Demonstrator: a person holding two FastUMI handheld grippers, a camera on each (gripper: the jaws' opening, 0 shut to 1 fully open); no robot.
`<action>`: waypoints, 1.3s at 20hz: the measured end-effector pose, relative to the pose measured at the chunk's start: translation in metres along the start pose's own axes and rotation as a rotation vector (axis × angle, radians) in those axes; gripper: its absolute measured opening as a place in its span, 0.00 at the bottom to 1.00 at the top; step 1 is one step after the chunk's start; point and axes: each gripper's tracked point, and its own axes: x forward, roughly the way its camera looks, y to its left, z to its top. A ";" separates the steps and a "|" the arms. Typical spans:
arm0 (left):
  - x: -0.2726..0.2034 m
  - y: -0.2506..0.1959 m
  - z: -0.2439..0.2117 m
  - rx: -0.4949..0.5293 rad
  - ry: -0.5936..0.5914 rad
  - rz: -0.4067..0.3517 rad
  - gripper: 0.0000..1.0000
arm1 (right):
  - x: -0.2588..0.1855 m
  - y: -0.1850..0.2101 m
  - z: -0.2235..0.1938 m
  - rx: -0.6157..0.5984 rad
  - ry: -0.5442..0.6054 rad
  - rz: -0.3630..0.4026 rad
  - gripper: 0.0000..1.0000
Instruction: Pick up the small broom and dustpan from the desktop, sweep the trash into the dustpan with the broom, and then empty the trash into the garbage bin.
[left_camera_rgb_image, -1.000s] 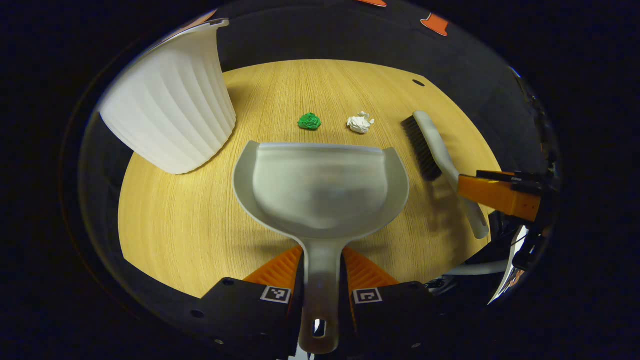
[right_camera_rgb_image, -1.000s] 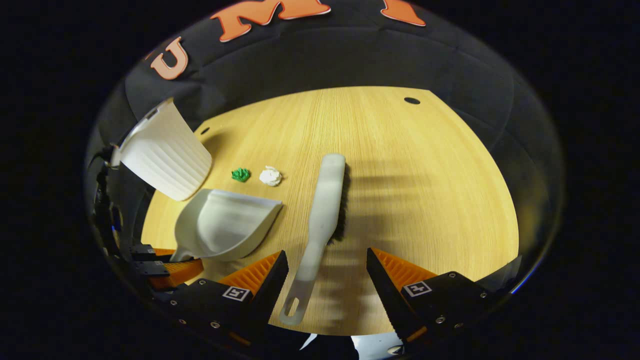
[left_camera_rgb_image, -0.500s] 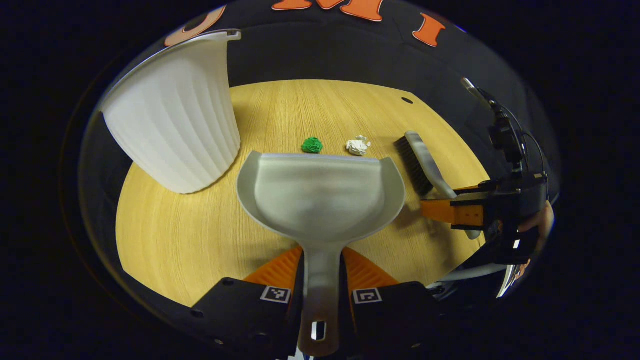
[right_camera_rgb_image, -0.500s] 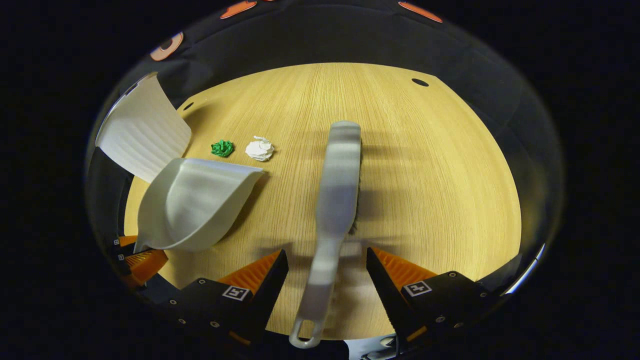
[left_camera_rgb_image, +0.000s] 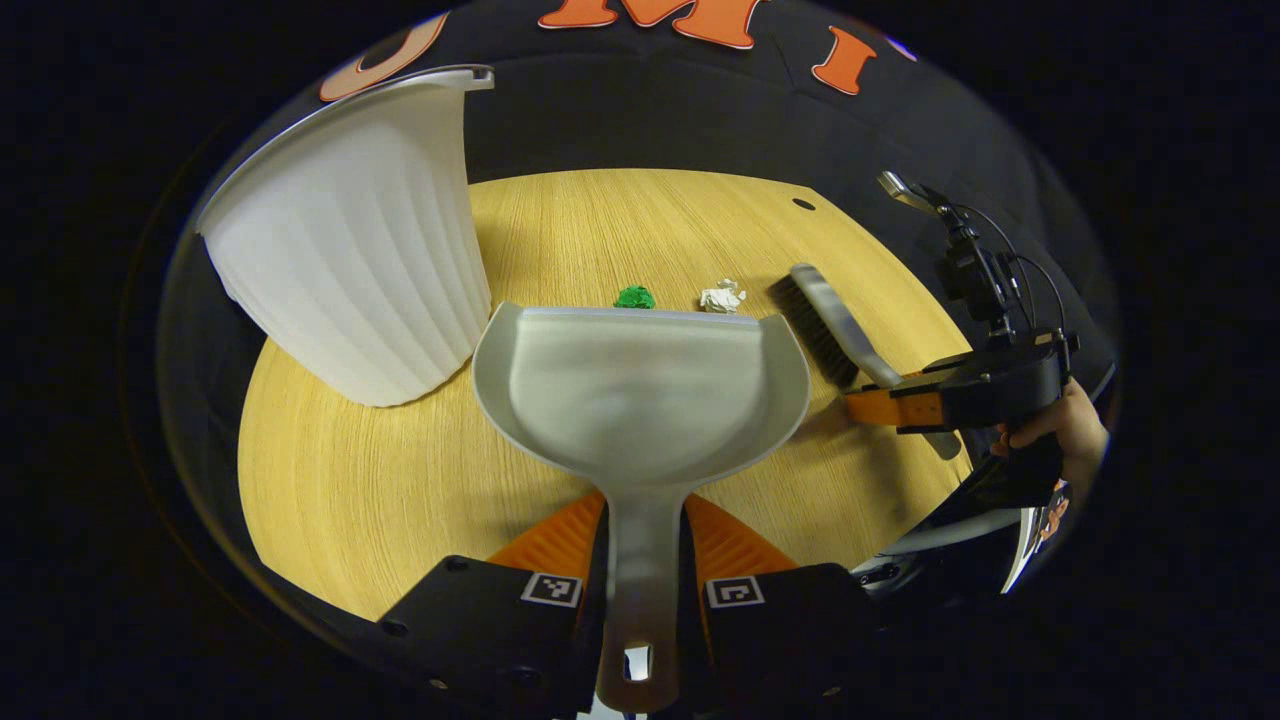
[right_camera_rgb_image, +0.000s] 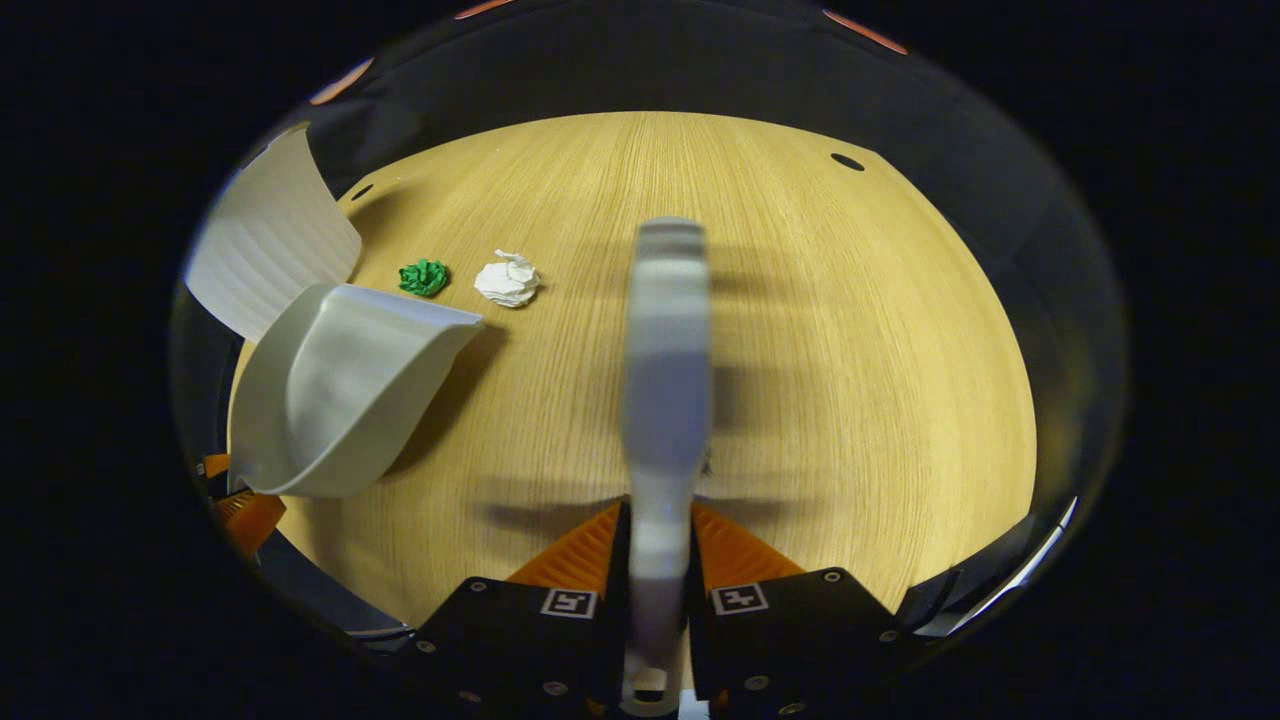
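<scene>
Pickup step done: left gripper (left_camera_rgb_image: 640, 560) clamped on grey plastic dustpan (left_camera_rgb_image: 640, 390) handle, right gripper (right_camera_rgb_image: 660, 560) clamped on grey bristle broom (right_camera_rgb_image: 667, 340). Next: sweep green paper wad (right_camera_rgb_image: 424, 277) and white paper wad (right_camera_rgb_image: 508, 280), ahead-left of broom, into pan mouth.

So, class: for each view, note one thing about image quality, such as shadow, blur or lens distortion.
Right gripper view: the broom looks soft and banded with blur, and striped shadows lie across the desktop. Left gripper view: the fisheye bends the garbage bin outward, and the dustpan looms large; the trash beyond stays sharp.
</scene>
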 end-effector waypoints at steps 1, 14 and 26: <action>0.000 0.002 0.000 0.003 -0.002 -0.002 0.31 | -0.001 -0.001 0.003 0.001 -0.014 -0.004 0.24; 0.001 0.013 -0.014 0.158 0.066 -0.125 0.31 | -0.008 -0.004 0.089 -0.190 -0.194 0.033 0.21; 0.024 0.027 -0.005 0.308 0.102 -0.156 0.31 | 0.015 0.073 0.107 -0.586 -0.201 0.290 0.21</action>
